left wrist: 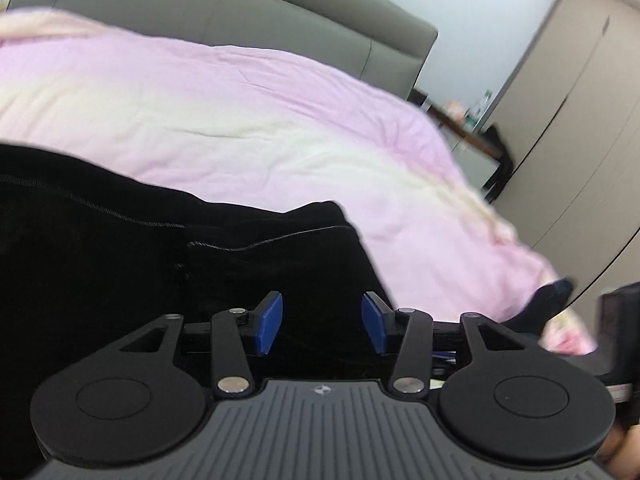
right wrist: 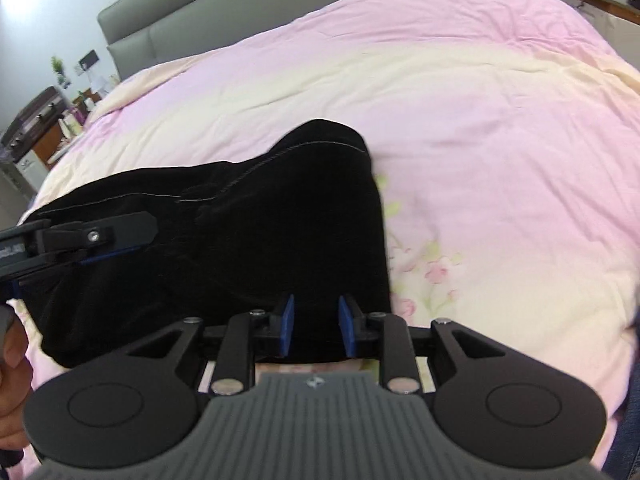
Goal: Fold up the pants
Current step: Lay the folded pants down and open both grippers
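Left gripper: the left gripper (left wrist: pixel 322 326), black with blue pads, hangs over the near part of the black pants; its jaws stand wide apart, and the pads do not press on anything. In the right wrist view it comes in from the left edge (right wrist: pixel 116 246), lying over the left part of the cloth

Right gripper: the right gripper (right wrist: pixel 316 326), of the same make, has a narrow gap between its blue pads (right wrist: pixel 287 322). It sits at the near edge of the pants. Black cloth shows in the gap, but whether the pads pinch it I cannot tell

Hand: a part of the person's hand (right wrist: pixel 10 354) shows at the left edge of the right wrist view, behind the left gripper

Pants: the black velvet-like pants (right wrist: pixel 248 240) with pale stitched seams lie on the near part of the bed, folded into a thick bundle; the rounded far end points toward the headboard. In the left wrist view (left wrist: pixel 160 264) they fill the near left side

Bedcover: the pink and cream quilt (right wrist: pixel 480 140), with small flower prints just right of the pants, covers the whole bed and is wrinkled

Headboard: the grey padded headboard (left wrist: pixel 248 20) stands at the far end of the bed

Room: a beige wardrobe (left wrist: pixel 580 120) stands far right, and a small cluttered side table (right wrist: pixel 60 120) far left
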A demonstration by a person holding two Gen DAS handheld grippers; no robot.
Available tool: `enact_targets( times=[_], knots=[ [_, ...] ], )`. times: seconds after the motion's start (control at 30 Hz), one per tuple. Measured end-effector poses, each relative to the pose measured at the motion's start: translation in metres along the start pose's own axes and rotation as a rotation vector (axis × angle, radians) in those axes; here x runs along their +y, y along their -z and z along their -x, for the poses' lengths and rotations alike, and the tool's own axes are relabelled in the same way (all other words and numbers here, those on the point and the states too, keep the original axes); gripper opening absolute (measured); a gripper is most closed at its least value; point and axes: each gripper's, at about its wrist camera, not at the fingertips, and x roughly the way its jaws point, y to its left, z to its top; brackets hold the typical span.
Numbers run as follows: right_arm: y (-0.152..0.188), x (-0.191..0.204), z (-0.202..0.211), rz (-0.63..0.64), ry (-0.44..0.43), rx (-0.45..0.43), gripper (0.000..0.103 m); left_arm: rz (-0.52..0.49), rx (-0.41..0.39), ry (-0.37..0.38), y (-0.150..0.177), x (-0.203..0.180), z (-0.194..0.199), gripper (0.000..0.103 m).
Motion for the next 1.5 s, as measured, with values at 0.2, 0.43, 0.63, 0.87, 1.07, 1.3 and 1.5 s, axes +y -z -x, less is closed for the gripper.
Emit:
enact_targets(
  times=[0.2,0.43,0.63,0.87,1.07,1.3,1.5],
  knots=[
    [0.003,0.002,-0.015,0.067,0.053,-0.041,0.028,-0.038,0.092,-0.067,0.022,0.016,-0.022,0.050],
    [0.005,0.002,-0.039,0.092,0.087,0.010,0.030,-0.052,0.105,-0.056,0.029,0.029,-0.002,0.040],
    [-0.002,0.016,-0.022,0.091,0.002,-0.110,0.033,0.044,-0.069,-0.104,0.024,0.073,0.087,0.079],
    [0.009,0.101,-0.025,0.225,-0.091,-0.165,0.033,0.337,-0.194,-0.324,0.035,0.213,0.197,0.084],
    [0.021,0.199,-0.049,0.264,-0.179,-0.148,0.033,0.521,-0.208,-0.450,0.047,0.305,0.250,0.084],
    [0.018,0.318,-0.095,0.371,-0.234,-0.095,0.032,0.674,-0.219,-0.440,0.051,0.374,0.258,0.084],
    [0.014,0.389,-0.139,0.446,-0.257,-0.067,0.032,0.862,-0.239,-0.304,0.062,0.422,0.234,0.084]
  ],
)
